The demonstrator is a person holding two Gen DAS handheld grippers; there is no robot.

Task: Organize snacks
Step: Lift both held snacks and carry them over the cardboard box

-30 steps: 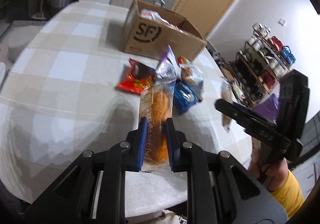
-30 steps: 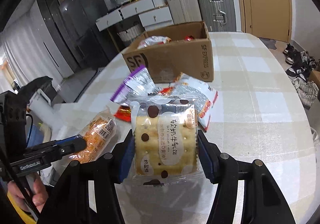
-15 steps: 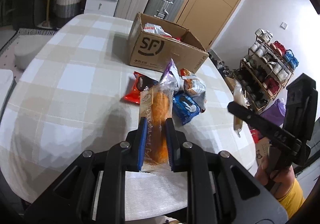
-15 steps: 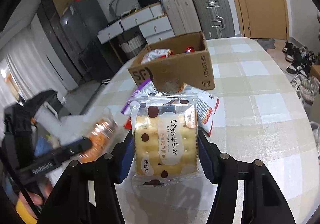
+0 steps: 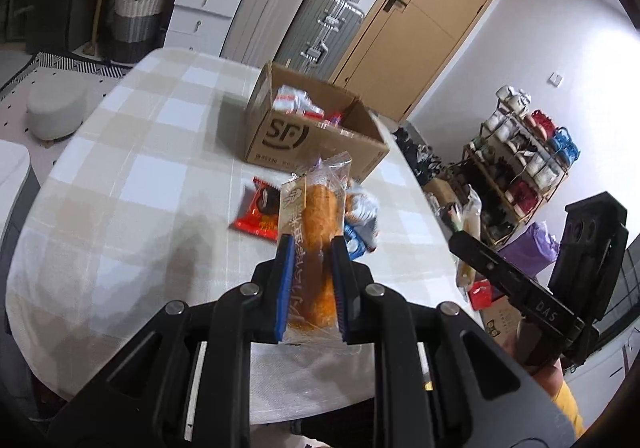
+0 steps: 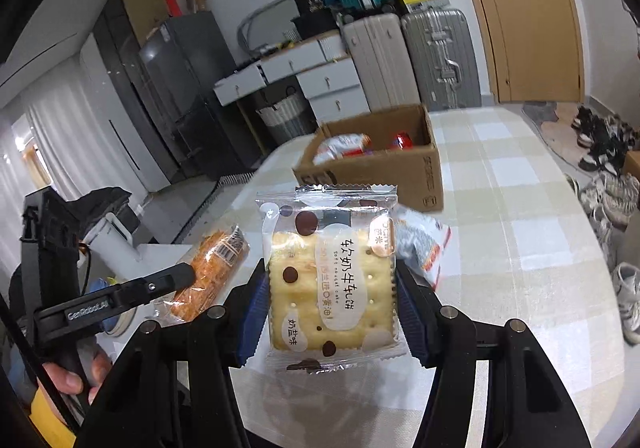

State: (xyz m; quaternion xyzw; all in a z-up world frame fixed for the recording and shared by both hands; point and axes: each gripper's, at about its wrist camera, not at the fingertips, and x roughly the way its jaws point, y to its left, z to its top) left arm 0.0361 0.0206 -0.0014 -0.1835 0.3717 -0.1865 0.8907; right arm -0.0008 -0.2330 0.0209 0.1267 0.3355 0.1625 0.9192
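My left gripper (image 5: 311, 248) is shut on an orange bread packet (image 5: 316, 224), held above the checked table (image 5: 132, 151); the packet also shows in the right wrist view (image 6: 212, 268). My right gripper (image 6: 330, 268) is shut on a square cracker packet (image 6: 330, 272), held above the table's near edge. An open cardboard box (image 5: 308, 139) with several snacks inside stands at the far side, also in the right wrist view (image 6: 384, 163). A red packet (image 5: 258, 215) and a blue and white packet (image 5: 362, 224) lie in front of the box.
Suitcases (image 5: 320, 27) and white drawers (image 5: 196, 7) stand behind the table, by a wooden door (image 5: 420, 19). A shoe rack (image 5: 520, 159) is at the right. A grey stool (image 5: 52, 111) sits on the floor at the left.
Both grippers have risen with their packets, so the table and the box look farther away and lower. Both grips are unchanged.
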